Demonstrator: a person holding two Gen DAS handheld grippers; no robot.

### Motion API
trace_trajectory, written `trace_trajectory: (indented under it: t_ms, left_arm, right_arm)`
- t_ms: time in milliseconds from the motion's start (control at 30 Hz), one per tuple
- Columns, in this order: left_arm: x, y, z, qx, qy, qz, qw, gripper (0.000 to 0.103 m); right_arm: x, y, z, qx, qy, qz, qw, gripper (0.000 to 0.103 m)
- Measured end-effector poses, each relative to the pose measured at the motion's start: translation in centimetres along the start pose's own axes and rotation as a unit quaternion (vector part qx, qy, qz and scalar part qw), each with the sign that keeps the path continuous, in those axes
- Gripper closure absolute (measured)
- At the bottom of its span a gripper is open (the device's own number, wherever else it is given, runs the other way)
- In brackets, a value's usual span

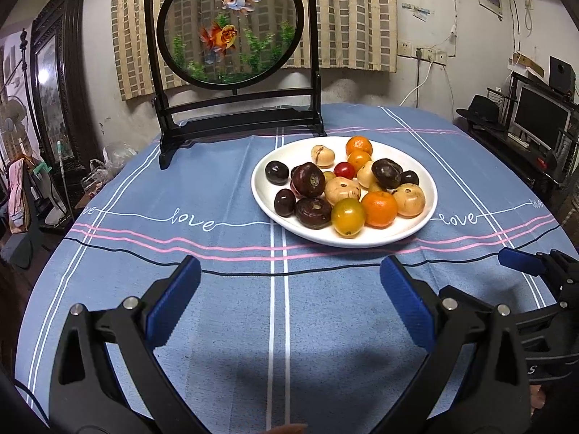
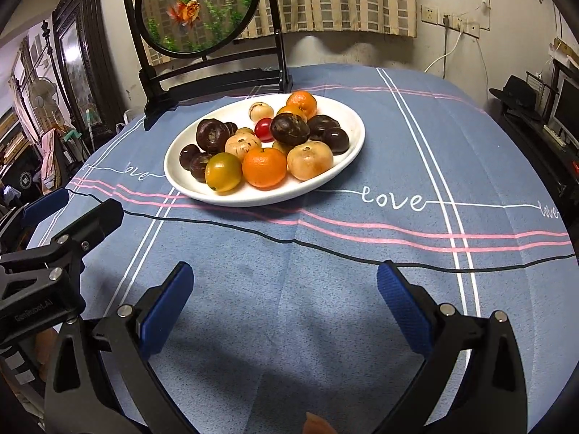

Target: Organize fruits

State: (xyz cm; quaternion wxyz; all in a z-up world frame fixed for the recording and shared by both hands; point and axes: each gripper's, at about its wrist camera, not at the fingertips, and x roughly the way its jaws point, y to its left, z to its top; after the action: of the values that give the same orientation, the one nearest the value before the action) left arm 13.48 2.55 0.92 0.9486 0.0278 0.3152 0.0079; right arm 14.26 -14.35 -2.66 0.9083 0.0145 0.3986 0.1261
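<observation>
- Far left: fish screen [image 1: 231,36] is standing at the table's far edge, clear of my working space.
- Near left: I am holding my left gripper [image 1: 289,285] low over the blue tablecloth [image 1: 217,307], jaws spread wide, gripping nothing, lined up toward the food.
- Centre: fruits [image 1: 343,188] are lying heaped, colours mixed, all on the white plate [image 1: 264,195]; that fits either a gathered pile or an unsorted one.
- Near right: I am keeping my right gripper [image 2: 284,285] wide apart too, empty, short of the plate.
</observation>
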Motion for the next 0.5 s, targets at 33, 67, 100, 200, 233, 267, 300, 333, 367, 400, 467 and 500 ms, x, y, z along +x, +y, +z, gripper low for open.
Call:
trace_trajectory:
  t_ms: [33,67,100,200,233,267,300,333,367,400,467,500]
  left_arm:
    - [0.01,0.02,-0.01,-0.001,0.000,-0.001,1.0000,0.002]
    - [0.01,0.02,0.00,0.000,0.000,-0.001,1.0000,0.002]
    - [0.01,-0.03,-0.01,0.001,-0.001,-0.001,1.0000,0.002]
    - [-0.09,-0.12,0.02,0.005,-0.007,-0.004,1.0000,0.002]
    - [-0.20,-0.20,0.01,0.008,-0.013,-0.005,0.9999,0.002]
    - [-0.35,-0.29,-0.04,0.011,-0.020,-0.005,0.9997,0.002]
    - [-0.59,-0.41,-0.09,0.014,-0.031,-0.002,0.9994,0.002]
    - [-0.71,-0.52,-0.12,0.017,-0.037,0.002,0.9992,0.002]
    - [-0.77,-0.58,-0.13,0.019,-0.041,0.006,0.9990,0.002]
    - [-0.73,-0.57,-0.12,0.020,-0.041,0.007,0.9990,0.002]
    - [-0.54,-0.45,-0.04,0.016,-0.034,-0.002,0.9993,0.002]
    - [-0.39,-0.33,0.01,0.013,-0.030,-0.006,0.9995,0.002]
  right_arm:
    - [0.00,0.01,0.00,0.000,0.000,0.000,1.000,0.001]
    - [-0.01,0.02,-0.01,0.000,0.000,0.000,1.000,0.001]
    - [-0.02,0.02,0.01,0.000,0.000,0.000,1.000,0.001]
    - [0.06,0.06,-0.01,-0.001,0.000,-0.001,1.000,0.001]
    - [0.05,0.05,-0.02,-0.001,0.000,-0.001,1.000,0.001]
    - [0.04,0.01,-0.03,-0.001,0.000,0.000,1.000,0.001]
    - [0.04,0.05,-0.03,-0.002,-0.001,-0.001,1.000,0.001]
    - [0.02,0.03,-0.03,-0.002,-0.001,-0.002,1.000,0.001]
    - [0.04,0.02,-0.04,-0.002,-0.001,-0.002,1.000,0.001]
    - [0.08,0.03,-0.05,-0.002,-0.001,-0.003,1.000,0.001]
    - [0.09,0.00,-0.04,-0.002,-0.001,-0.003,1.000,0.001]
    - [0.07,0.02,-0.04,-0.002,-0.002,-0.003,1.000,0.001]
